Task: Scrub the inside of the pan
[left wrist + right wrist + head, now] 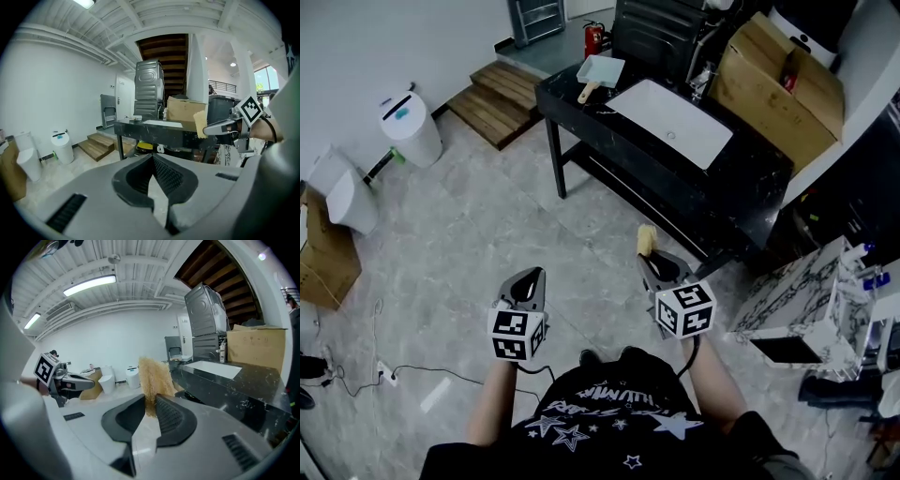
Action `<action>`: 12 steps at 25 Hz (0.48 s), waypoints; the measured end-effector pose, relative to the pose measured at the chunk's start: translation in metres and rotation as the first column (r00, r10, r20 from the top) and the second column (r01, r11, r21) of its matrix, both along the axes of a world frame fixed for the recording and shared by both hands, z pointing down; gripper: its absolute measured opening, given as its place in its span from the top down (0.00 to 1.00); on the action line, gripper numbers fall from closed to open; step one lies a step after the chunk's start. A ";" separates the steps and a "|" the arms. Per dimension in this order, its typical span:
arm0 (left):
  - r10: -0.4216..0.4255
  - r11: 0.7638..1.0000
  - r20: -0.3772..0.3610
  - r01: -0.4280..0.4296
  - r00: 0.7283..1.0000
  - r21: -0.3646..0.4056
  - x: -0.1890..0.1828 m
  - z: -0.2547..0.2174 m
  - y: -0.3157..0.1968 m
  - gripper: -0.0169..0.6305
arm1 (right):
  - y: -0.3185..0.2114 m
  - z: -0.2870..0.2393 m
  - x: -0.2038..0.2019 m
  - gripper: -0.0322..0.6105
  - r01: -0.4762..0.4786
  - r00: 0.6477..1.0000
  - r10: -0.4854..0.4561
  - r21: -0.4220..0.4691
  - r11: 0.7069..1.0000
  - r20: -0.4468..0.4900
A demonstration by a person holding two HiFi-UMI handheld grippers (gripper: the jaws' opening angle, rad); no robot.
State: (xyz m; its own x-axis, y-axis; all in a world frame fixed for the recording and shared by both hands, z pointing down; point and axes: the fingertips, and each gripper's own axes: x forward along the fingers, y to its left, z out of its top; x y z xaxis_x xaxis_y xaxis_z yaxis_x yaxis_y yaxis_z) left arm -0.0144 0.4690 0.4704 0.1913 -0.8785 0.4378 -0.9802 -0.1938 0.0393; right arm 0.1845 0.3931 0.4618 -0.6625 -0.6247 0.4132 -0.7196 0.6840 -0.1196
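Pan (600, 70) on counter (750, 164), far-L corner; sink (670, 120) to its R. Box (778, 84) behind counter, R side. Steps (497, 98), bin (411, 127), toilet (342, 192) on floor to L. L claw (525, 286) & R claw (661, 272) side by side before counter, well apart from it; sponge (647, 241) in R claw.

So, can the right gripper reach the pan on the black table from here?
Probably not yet. The right gripper, shut on the sponge, hangs over open floor, well short of the pan at the far corner of the table. Nothing blocks the way.

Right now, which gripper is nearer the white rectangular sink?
Right. The right gripper, clamping a yellow sponge, is in front of the white rectangular sink; the left gripper is farther left, over grey floor.
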 end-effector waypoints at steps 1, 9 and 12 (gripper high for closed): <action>-0.003 1.000 0.005 0.003 1.000 0.002 -0.006 0.000 -0.003 0.96 | -0.001 0.000 -0.003 0.84 -0.007 1.000 0.007 0.003 1.000 0.000; -0.027 1.000 -0.021 0.027 0.999 -0.012 -0.029 0.005 -0.030 0.96 | -0.038 0.010 -0.012 0.84 -0.053 0.999 0.053 -0.023 0.998 -0.008; -0.067 0.998 -0.034 0.066 0.997 -0.020 -0.042 0.008 -0.053 0.96 | -0.071 0.016 -0.019 0.84 -0.051 0.999 0.051 -0.033 0.998 0.012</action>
